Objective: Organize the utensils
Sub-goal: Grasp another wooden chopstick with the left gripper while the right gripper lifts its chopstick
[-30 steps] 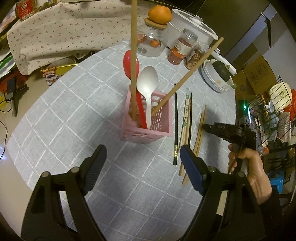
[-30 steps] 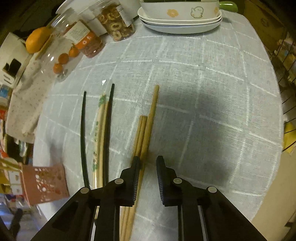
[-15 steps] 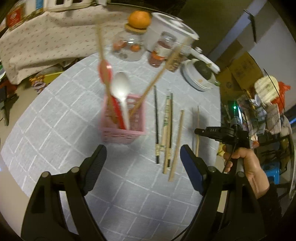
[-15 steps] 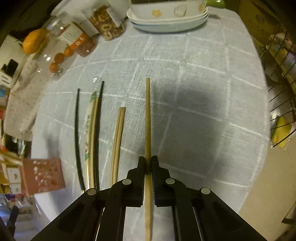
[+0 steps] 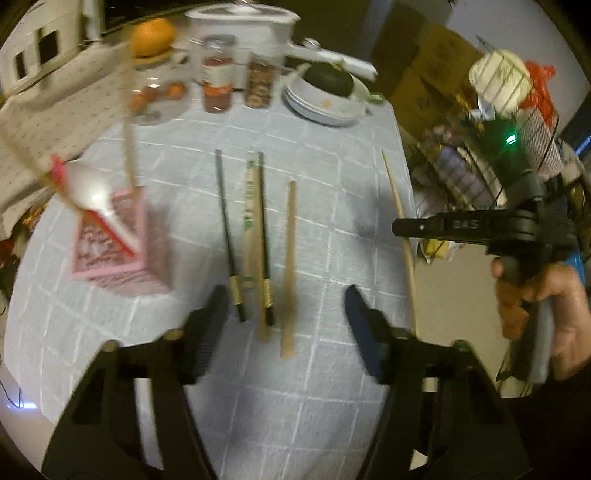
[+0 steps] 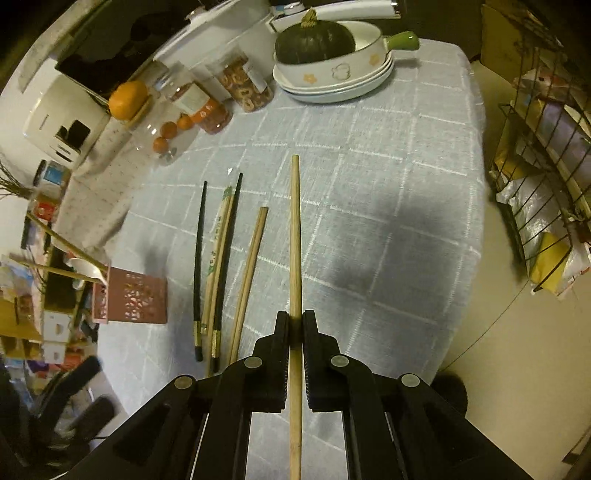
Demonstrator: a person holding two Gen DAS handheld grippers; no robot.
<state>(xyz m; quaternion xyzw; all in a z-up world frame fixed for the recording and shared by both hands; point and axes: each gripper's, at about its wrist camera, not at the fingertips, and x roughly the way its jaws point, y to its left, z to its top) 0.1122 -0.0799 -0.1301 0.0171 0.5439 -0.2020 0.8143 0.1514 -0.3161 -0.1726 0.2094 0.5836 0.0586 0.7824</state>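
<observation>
My right gripper (image 6: 294, 325) is shut on a long wooden chopstick (image 6: 294, 221) and holds it above the table; it shows in the left wrist view (image 5: 397, 199) at the right. My left gripper (image 5: 284, 310) is open and empty above the near table. Several chopsticks lie side by side: black ones (image 5: 227, 221), a paper-wrapped pair (image 5: 251, 221) and a plain wooden pair (image 5: 290, 266). A pink basket (image 5: 110, 243) at the left holds a white spoon (image 5: 96, 199), a red spoon and two wooden chopsticks.
Jars (image 5: 218, 88), a glass jar topped with an orange (image 5: 151, 33), a white cooker and stacked dishes with a green squash (image 6: 317, 44) line the table's far edge. A wire rack (image 6: 546, 166) stands off the table's right side.
My right gripper closed on one wooden chopstick and lifted it off the table. My left gripper swung right, so the basket is now at the left of its view.
</observation>
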